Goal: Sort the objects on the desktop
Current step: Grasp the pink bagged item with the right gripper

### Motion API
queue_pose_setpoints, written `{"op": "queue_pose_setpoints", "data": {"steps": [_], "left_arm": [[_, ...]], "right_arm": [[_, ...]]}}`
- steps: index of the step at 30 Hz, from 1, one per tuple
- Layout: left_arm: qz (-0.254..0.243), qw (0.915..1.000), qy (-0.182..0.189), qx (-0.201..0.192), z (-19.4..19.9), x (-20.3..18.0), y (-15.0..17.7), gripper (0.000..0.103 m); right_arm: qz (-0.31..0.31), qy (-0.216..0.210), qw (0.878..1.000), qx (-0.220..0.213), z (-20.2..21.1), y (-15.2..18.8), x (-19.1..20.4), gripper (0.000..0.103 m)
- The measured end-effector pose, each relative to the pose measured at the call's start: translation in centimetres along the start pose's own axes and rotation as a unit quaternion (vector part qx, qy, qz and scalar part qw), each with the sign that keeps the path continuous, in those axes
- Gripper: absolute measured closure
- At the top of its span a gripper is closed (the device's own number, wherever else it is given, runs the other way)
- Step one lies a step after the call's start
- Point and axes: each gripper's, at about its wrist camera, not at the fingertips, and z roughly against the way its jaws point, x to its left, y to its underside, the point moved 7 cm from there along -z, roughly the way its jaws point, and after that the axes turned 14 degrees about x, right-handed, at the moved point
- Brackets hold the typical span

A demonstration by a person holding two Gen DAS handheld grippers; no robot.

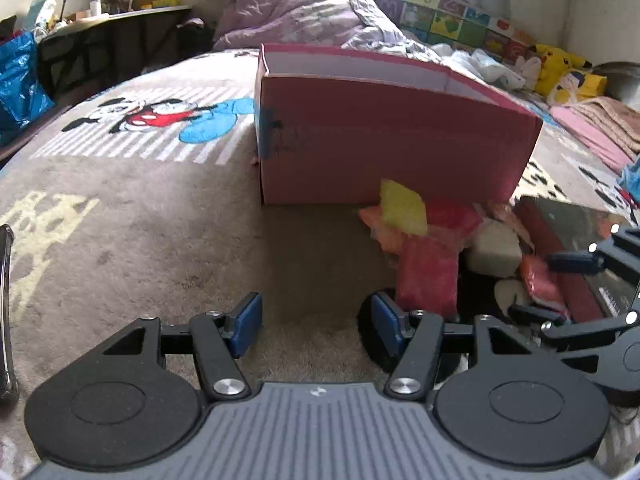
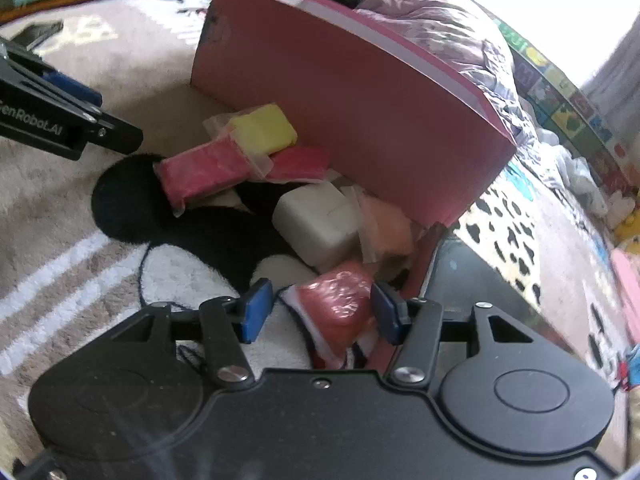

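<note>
I'm bringing the right gripper [image 2: 320,312] down around a red wrapped packet [image 2: 340,304] at the lower centre of its view; the jaws are standing apart either side of it, not yet pinching. My left gripper [image 1: 310,324] is hovering released over bare blanket [image 1: 160,240]. The other packets, yellow [image 2: 264,128], pink [image 2: 200,176] and a white block [image 2: 316,224], are lying heaped against the pink box [image 2: 340,112]. I judge closing squarely on the crinkly wrapper is what's needed.
</note>
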Motion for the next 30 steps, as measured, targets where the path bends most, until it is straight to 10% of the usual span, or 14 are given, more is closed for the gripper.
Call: {"op": "queue_pose_setpoints", "data": {"steps": [11,22,30], "left_arm": [[-0.008,0.9999,0.010,0.007,-0.7,0.0,-0.2,0.044],[-0.002,0.9995,0.029,0.010,-0.8,0.1,-0.5,0.039],[-0.005,0.9994,0.032,0.009,-0.8,0.1,-0.5,0.039]], "right_arm": [[0.016,0.019,1.000,0.019,0.8,0.0,-0.1,0.077],[0.044,0.087,0.995,0.015,-0.1,0.9,0.0,0.077],[0.018,0.062,0.998,0.010,0.8,0.3,-0.7,0.082]]}}
